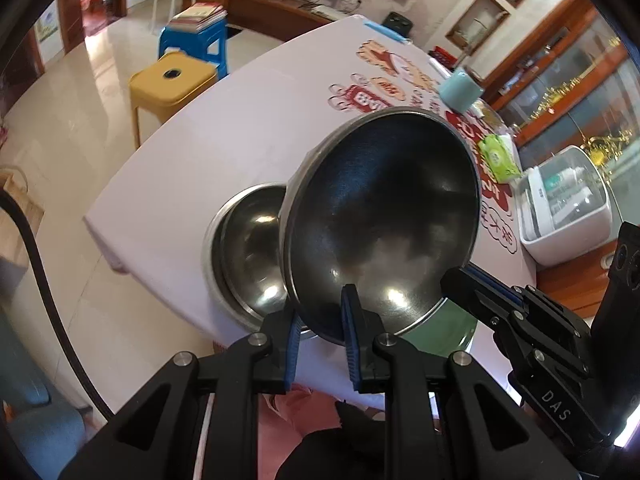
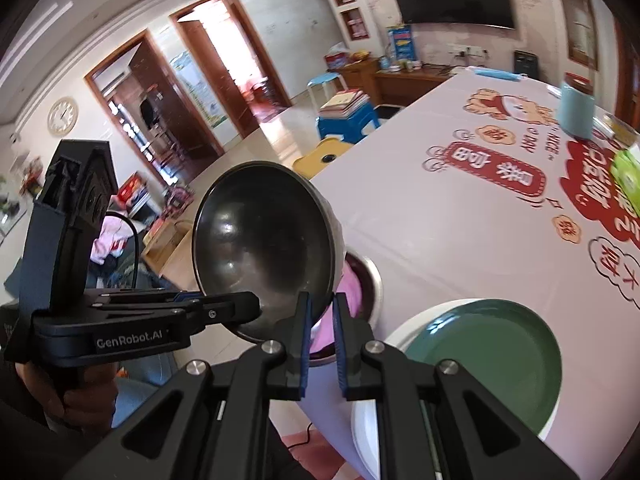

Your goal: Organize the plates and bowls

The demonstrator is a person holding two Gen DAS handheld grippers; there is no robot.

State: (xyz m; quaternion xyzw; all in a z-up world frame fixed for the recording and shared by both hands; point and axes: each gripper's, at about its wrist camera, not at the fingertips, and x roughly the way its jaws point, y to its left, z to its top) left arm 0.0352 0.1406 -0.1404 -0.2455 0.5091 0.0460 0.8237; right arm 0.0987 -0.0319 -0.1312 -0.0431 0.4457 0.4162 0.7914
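A steel bowl (image 1: 380, 216) hangs tilted above the table, held at its rim from two sides. My left gripper (image 1: 320, 314) is shut on its near rim, one blue pad inside and one outside. My right gripper (image 1: 460, 276) pinches the rim further right. In the right wrist view the right gripper (image 2: 322, 308) is shut on the bowl (image 2: 264, 248), with the left gripper (image 2: 248, 304) clamping it from the left. A second steel bowl (image 1: 244, 252) rests on the table beneath, also visible as the second bowl (image 2: 370, 280). A green plate (image 2: 488, 356) lies on a white plate (image 2: 372, 436).
The table (image 1: 224, 136) carries a printed pink cloth. On its far right stand a pale blue cup (image 1: 460, 94), a green wipes pack (image 1: 498, 156) and a white lidded box (image 1: 560, 212). A yellow stool (image 1: 172, 80) and a blue stool (image 1: 196, 40) with books stand beside the table.
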